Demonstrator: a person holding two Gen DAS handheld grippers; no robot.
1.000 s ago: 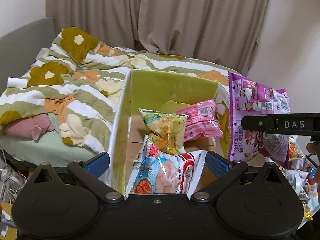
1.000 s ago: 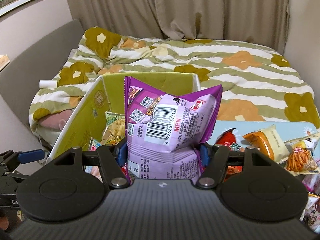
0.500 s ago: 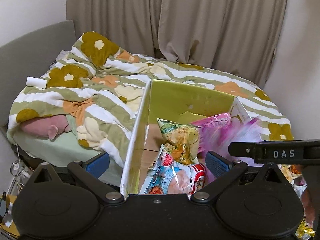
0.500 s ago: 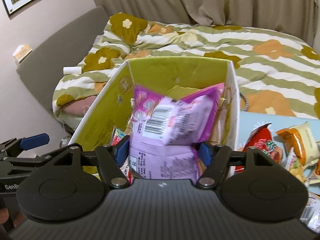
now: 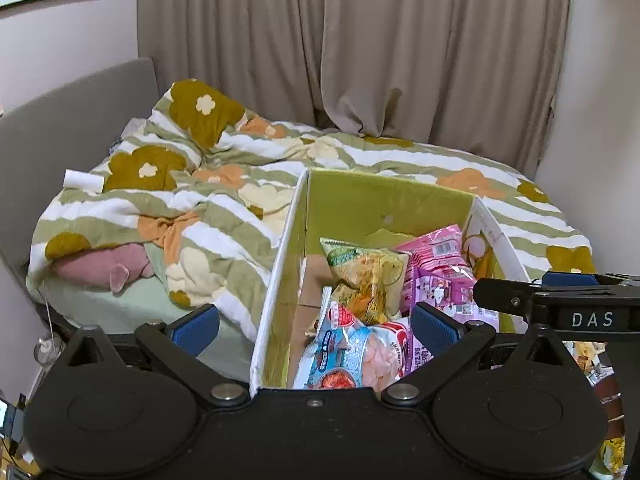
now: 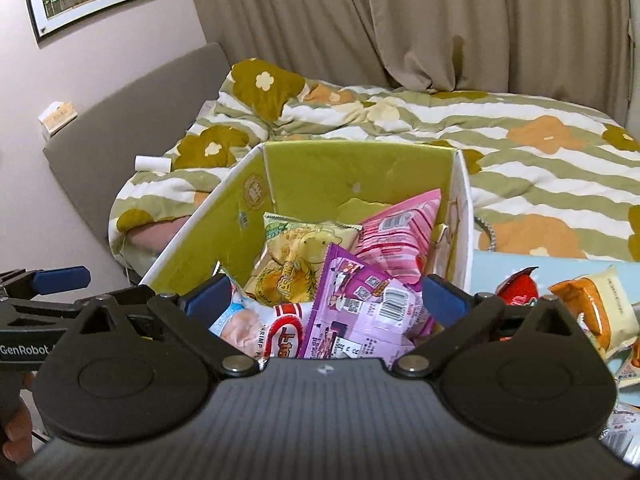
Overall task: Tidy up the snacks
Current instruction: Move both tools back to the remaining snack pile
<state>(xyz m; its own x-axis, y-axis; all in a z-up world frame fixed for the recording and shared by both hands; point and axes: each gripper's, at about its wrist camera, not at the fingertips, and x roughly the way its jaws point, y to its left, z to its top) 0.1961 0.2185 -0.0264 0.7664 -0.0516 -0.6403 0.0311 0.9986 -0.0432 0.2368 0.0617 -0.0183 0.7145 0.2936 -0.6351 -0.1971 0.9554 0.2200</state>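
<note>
A green-lined cardboard box (image 6: 320, 168) holds several snack bags. The purple bag (image 6: 360, 312) lies loose in it, on a shrimp-chip bag (image 6: 256, 328), in front of a yellow bag (image 6: 300, 256) and a pink bag (image 6: 396, 236). My right gripper (image 6: 326, 296) is open and empty just above the purple bag. My left gripper (image 5: 316, 326) is open and empty over the box's near left wall (image 5: 280, 280). In the left wrist view the purple bag (image 5: 444, 292) lies at the box's right side, with the right gripper's finger (image 5: 520, 300) beside it.
The box stands in front of a bed with a flowered quilt (image 6: 500, 136). More snack bags (image 6: 592, 308) lie on a light blue surface (image 6: 492, 264) to the right of the box. A grey headboard (image 6: 132, 112) and curtains (image 5: 400, 60) stand behind.
My right gripper carried the purple bag over the box, lowered it, then opened; the bag now lies loose inside. My left gripper stayed open and shifted slightly left.
</note>
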